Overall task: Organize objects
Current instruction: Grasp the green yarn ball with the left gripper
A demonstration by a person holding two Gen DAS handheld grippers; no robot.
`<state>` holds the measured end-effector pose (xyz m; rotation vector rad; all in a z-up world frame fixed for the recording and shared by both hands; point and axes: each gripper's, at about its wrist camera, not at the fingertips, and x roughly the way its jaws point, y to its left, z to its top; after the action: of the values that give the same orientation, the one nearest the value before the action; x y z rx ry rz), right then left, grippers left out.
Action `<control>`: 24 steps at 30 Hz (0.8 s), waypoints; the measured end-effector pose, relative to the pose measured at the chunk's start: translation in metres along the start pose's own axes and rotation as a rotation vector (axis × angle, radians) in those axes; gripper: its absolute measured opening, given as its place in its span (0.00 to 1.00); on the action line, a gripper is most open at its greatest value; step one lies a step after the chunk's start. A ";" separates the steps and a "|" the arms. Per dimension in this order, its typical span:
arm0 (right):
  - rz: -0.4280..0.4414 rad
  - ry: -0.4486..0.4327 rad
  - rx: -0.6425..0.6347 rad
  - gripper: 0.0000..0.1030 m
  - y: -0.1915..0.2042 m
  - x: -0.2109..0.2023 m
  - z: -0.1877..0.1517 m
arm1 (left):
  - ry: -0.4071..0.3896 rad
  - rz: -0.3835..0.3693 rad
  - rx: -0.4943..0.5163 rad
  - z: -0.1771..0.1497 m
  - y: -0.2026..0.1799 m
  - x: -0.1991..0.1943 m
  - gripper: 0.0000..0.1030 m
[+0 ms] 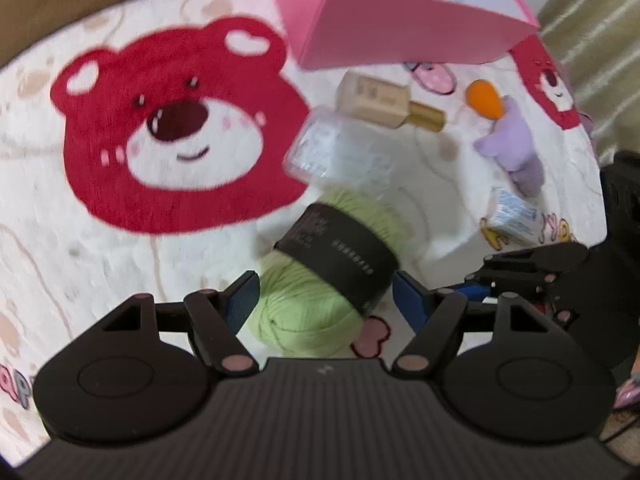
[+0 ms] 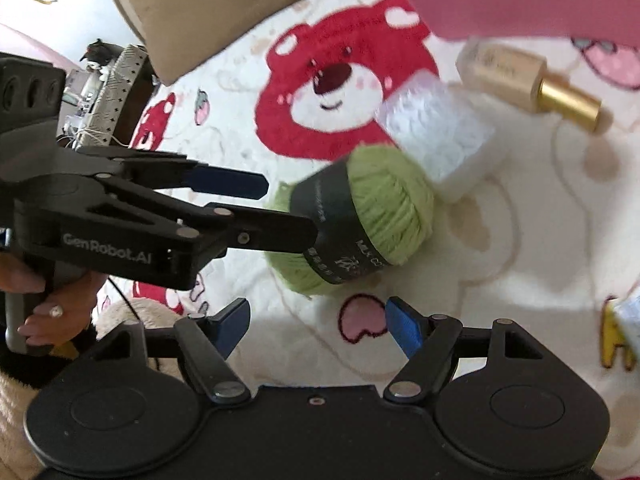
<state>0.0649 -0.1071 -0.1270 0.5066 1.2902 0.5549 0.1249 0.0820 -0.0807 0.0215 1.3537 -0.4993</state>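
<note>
Green yarn (image 1: 320, 280) lying on bear rug (image 1: 120, 240), between clear box (image 1: 340, 152) and both grippers, left gripper (image 1: 324, 300) wide and empty around its near end, right gripper (image 2: 316, 324) wide, empty, just short of it

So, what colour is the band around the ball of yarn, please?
Black band on light-green yarn ball; right wrist view.

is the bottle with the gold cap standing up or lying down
Lying down. The bottle rests on its side on the bear rug, its gold cap pointing sideways, near the pink box.
</note>
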 end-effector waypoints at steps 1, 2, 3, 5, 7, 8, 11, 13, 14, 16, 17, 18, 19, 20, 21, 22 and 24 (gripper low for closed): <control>0.008 0.002 0.007 0.76 -0.001 0.004 -0.001 | 0.004 -0.002 -0.009 -0.001 0.003 0.004 0.70; 0.014 0.000 0.012 0.76 -0.001 0.007 -0.002 | 0.006 -0.004 -0.015 -0.003 0.004 0.007 0.70; 0.020 -0.005 0.018 0.76 -0.002 0.010 -0.003 | 0.008 -0.011 -0.021 -0.004 0.005 0.009 0.70; 0.019 -0.015 0.021 0.76 -0.002 0.017 -0.005 | 0.008 -0.043 -0.045 -0.007 0.007 0.012 0.70; -0.020 -0.023 -0.005 0.76 0.002 0.025 -0.007 | 0.002 -0.103 -0.080 -0.011 0.008 0.013 0.66; -0.058 -0.029 -0.032 0.77 0.006 0.027 -0.008 | -0.001 -0.123 -0.090 -0.013 0.007 0.013 0.66; -0.149 -0.036 -0.137 0.78 0.017 0.037 -0.011 | -0.015 -0.138 -0.133 -0.018 0.005 0.014 0.64; -0.193 -0.077 -0.162 0.78 0.019 0.038 -0.014 | -0.018 -0.158 -0.168 -0.020 0.008 0.017 0.63; -0.207 -0.090 -0.171 0.77 0.018 0.038 -0.015 | -0.021 -0.164 -0.184 -0.021 0.009 0.018 0.63; -0.257 -0.123 -0.241 0.73 0.026 0.035 -0.021 | -0.024 -0.171 -0.221 -0.024 0.011 0.021 0.63; -0.292 -0.141 -0.290 0.72 0.031 0.032 -0.025 | -0.028 -0.181 -0.236 -0.025 0.010 0.021 0.63; -0.331 -0.163 -0.339 0.70 0.038 0.028 -0.029 | -0.032 -0.196 -0.249 -0.027 0.010 0.020 0.63; -0.362 -0.189 -0.376 0.68 0.044 0.022 -0.032 | -0.035 -0.210 -0.259 -0.029 0.008 0.019 0.63; -0.380 -0.201 -0.388 0.67 0.046 0.017 -0.033 | -0.041 -0.228 -0.271 -0.030 0.006 0.018 0.63; -0.388 -0.210 -0.380 0.67 0.047 0.009 -0.033 | -0.049 -0.246 -0.285 -0.032 0.004 0.017 0.62; -0.387 -0.223 -0.371 0.65 0.047 0.000 -0.032 | -0.054 -0.249 -0.308 -0.033 0.002 0.015 0.59; -0.402 -0.254 -0.399 0.63 0.047 -0.013 -0.033 | -0.086 -0.265 -0.340 -0.034 -0.003 0.009 0.59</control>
<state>0.0250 -0.0778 -0.0941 -0.0196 0.9690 0.3799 0.0936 0.0868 -0.0963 -0.4587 1.3483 -0.4788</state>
